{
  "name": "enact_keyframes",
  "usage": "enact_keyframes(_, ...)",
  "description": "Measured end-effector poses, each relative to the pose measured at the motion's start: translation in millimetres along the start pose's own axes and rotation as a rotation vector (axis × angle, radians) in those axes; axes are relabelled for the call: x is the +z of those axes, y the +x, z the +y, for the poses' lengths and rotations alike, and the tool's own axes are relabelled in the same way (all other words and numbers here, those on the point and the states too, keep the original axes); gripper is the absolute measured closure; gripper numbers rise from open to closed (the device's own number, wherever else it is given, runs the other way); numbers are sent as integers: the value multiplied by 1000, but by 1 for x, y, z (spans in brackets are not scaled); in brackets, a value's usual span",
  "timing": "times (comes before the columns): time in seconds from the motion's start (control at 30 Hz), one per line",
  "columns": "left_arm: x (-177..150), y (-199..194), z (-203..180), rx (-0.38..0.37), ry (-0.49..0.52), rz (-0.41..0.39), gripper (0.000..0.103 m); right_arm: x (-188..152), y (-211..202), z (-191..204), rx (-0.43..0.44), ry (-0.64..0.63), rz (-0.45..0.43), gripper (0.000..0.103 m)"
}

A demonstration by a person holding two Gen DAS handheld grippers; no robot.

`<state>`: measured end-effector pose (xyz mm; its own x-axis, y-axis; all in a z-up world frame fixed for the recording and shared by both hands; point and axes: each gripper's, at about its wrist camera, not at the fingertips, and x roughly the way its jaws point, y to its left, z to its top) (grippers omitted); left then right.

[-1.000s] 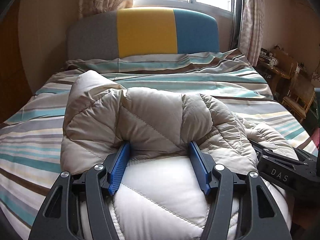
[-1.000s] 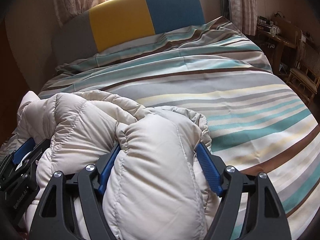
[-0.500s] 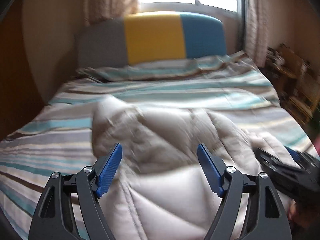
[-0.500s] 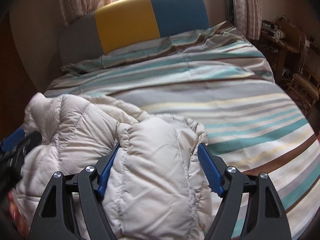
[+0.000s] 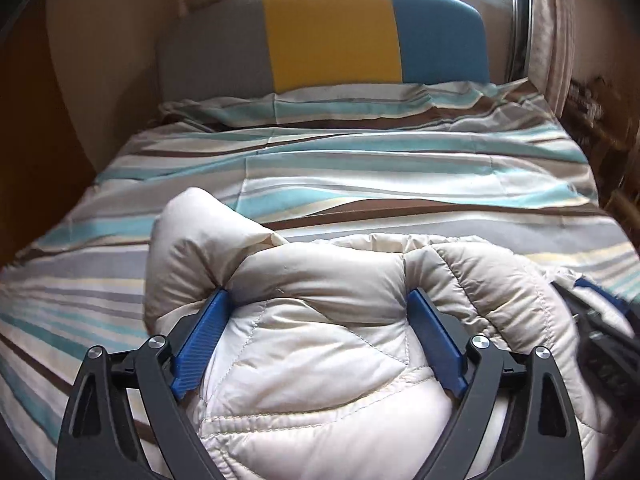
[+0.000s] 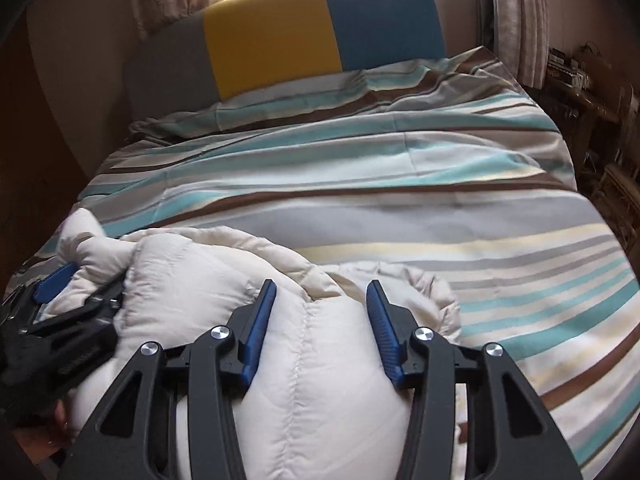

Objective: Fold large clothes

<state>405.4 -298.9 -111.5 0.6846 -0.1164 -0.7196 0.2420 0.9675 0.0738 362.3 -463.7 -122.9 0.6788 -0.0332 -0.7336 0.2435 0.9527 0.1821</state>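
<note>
A cream quilted puffer jacket (image 5: 320,360) lies bunched at the near end of the striped bed. My left gripper (image 5: 317,294) sits low on it with its jaws opening wide. A thick fold of the jacket fills the gap between the blue pads (image 5: 200,340). My right gripper (image 6: 321,283) is closing its jaws on another puffy fold of the jacket (image 6: 192,280), and both pads dig into it. Each gripper also shows at the edge of the other view: the right gripper (image 5: 600,340) and the left gripper (image 6: 60,320).
The striped duvet (image 5: 360,184) covers the bed up to a grey, yellow and blue headboard (image 5: 332,36) under a curtained window. A wall runs along the left side. Wooden furniture (image 6: 592,92) stands close to the bed's right edge.
The left jaws let go of the fold they pinched, spread wider and now straddle the jacket again. The right jaws narrowed onto their fold. Both views show more of the bed.
</note>
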Motion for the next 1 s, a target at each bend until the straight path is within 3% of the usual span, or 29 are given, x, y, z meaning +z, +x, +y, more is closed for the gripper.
enact_keyframes(0.3, -6, -1, -12, 57, 41, -20, 13, -7, 13, 3, -71, -17, -9, 51)
enact_keyframes(0.37, -6, -19, -15, 26, 93, 11, 13, -8, 11, 4, -88, -22, -19, 50)
enact_keyframes(0.43, -12, -45, -13, -42, 77, 28, 11, -9, 7, 1, -86, -10, -36, 49)
enact_keyframes(0.53, -35, -69, -11, -58, 47, -15, 3, -15, -13, -2, -63, 6, -84, 49)
enact_keyframes(0.73, -74, -78, -7, -76, 54, -178, 3, -48, -64, -8, -25, 36, -172, 47)
enact_keyframes(0.9, -78, -76, -15, -69, 98, -211, 3, -59, -59, -18, -17, 80, -169, 43)
enact_keyframes(1.0, -72, -61, -20, -70, 97, -165, 3, -53, -47, -18, -36, 73, -141, 43)
